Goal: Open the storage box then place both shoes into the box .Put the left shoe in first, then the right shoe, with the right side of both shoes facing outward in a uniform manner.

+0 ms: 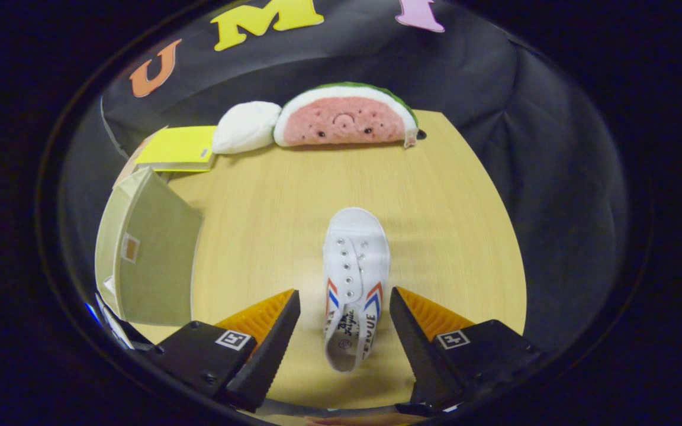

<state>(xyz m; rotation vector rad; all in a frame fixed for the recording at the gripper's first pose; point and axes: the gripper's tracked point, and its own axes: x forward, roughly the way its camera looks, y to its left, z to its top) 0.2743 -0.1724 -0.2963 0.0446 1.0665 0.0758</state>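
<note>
One white shoe [354,278] lies on the wooden table [447,195], toe pointing away toward the booth's back wall, its heel end sitting between the two fingers of the gripper [345,307]. The fingers stand apart, one on each side of the shoe, with table showing in the gap on both sides, so neither one presses on it. The shoe has no laces in its eyelets, and there are red and blue stripes on both flanks near the opening. Printing on the insole is too small and bent to make out.

Off to the left of the fingers stands the storage box [148,257], a pale olive-beige thing with a small orange patch on the face turned this way. Its lower part is cut off behind the left finger's body, and I cannot tell from here whether it is open or what lies inside it.

At the far edge of the table a plush watermelon slice [344,118] rests flat side down, touching a white plush lump [245,135] on its left. Beside that lies a yellow card [178,148], with something tan partly hidden beneath it.
</note>
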